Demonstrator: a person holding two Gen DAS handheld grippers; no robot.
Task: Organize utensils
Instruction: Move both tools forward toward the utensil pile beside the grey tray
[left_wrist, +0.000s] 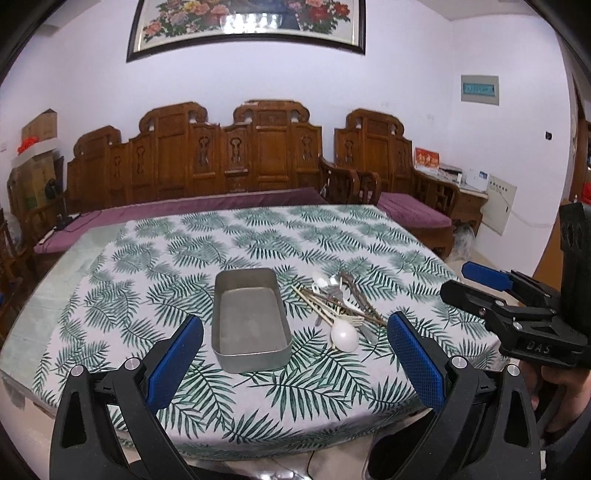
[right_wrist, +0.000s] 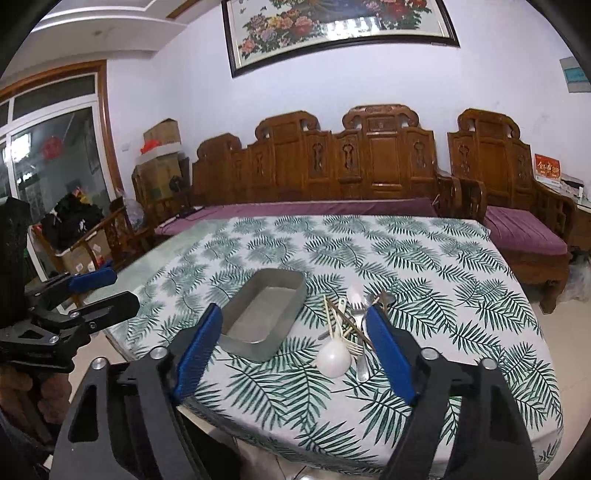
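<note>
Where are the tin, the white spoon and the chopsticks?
tin (left_wrist: 248, 325), left wrist view, on its bare floor.
white spoon (right_wrist: 334, 357), right wrist view, on its bowl.
chopsticks (left_wrist: 314, 302), left wrist view, on the shafts in the pile.

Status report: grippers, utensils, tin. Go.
Left gripper open, empty; right gripper open, empty, both above the table. Tin empty. Utensils piled beside it, white spoon nearest. Nothing in the way.

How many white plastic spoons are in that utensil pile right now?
1 clearly: the white plastic spoon lies at the pile's near end, right of the metal tray. Others may be hidden under the tangled utensils.
</note>
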